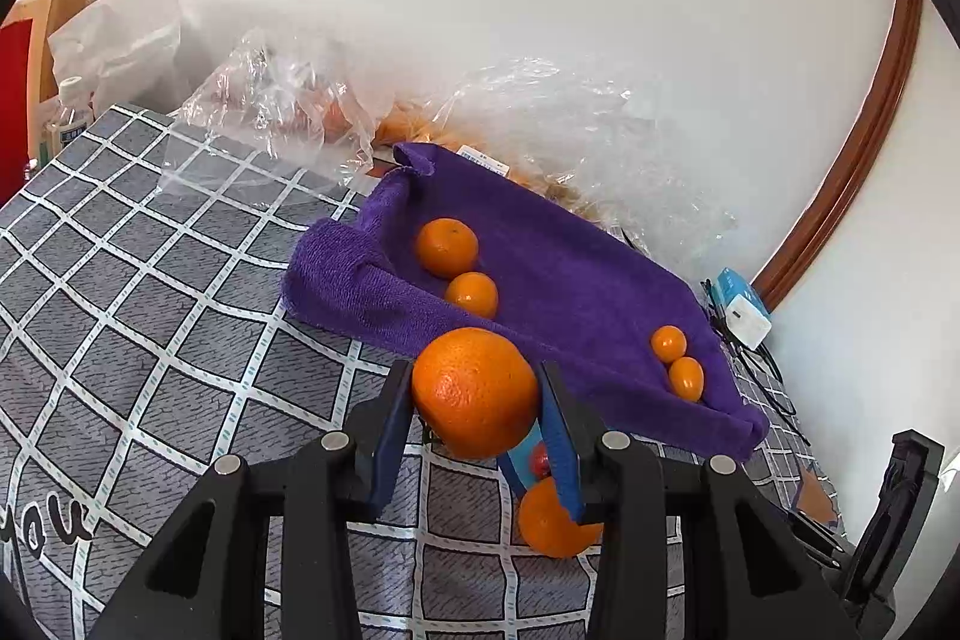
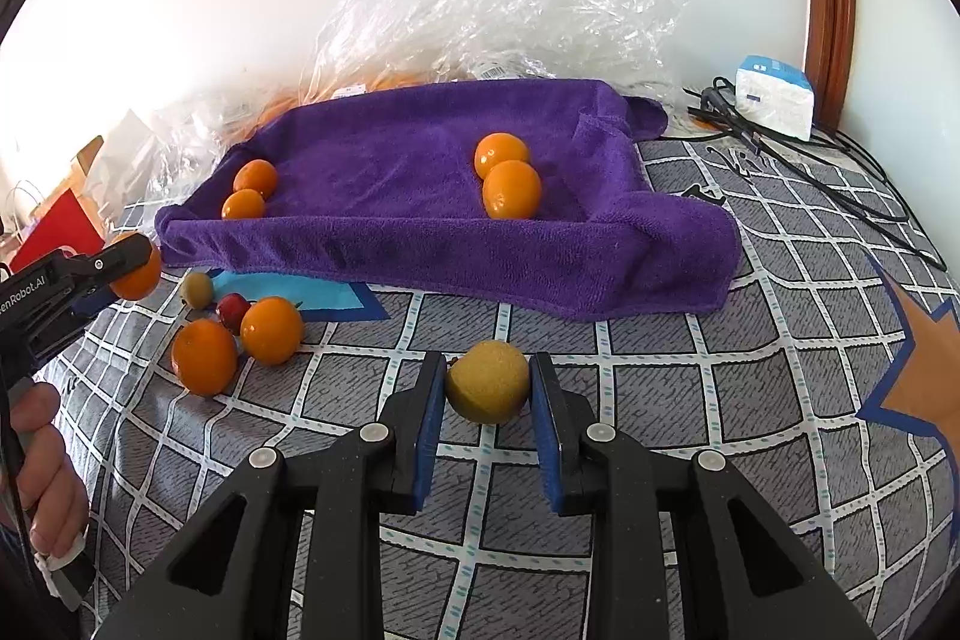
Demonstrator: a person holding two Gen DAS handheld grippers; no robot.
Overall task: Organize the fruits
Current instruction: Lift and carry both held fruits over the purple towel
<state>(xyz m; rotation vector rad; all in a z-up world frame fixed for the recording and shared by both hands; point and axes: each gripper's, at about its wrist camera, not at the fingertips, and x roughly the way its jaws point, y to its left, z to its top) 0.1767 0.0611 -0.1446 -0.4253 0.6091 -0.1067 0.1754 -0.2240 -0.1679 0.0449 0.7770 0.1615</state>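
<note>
My left gripper point(image 1: 477, 394) is shut on a large orange point(image 1: 474, 391), held above the table just in front of the purple towel-lined tray point(image 1: 570, 268). The same gripper with its orange shows in the right wrist view point(image 2: 135, 268) at the left. My right gripper point(image 2: 487, 388) is shut on a yellow-green round fruit point(image 2: 487, 381), in front of the tray point(image 2: 420, 244). The tray holds two pairs of oranges point(image 2: 510, 189) point(image 2: 255, 178). Loose on the table lie two oranges point(image 2: 204, 355) point(image 2: 271, 329), a small red fruit point(image 2: 231, 311) and a small green fruit point(image 2: 197, 288).
Crumpled clear plastic bags point(image 2: 480, 22) lie behind the tray against the white wall. A blue-white box point(image 2: 774, 94) and black cables point(image 2: 810, 160) sit at the back right. The table has a grey checked cloth point(image 2: 660, 400). A bottle point(image 1: 66, 112) stands far left.
</note>
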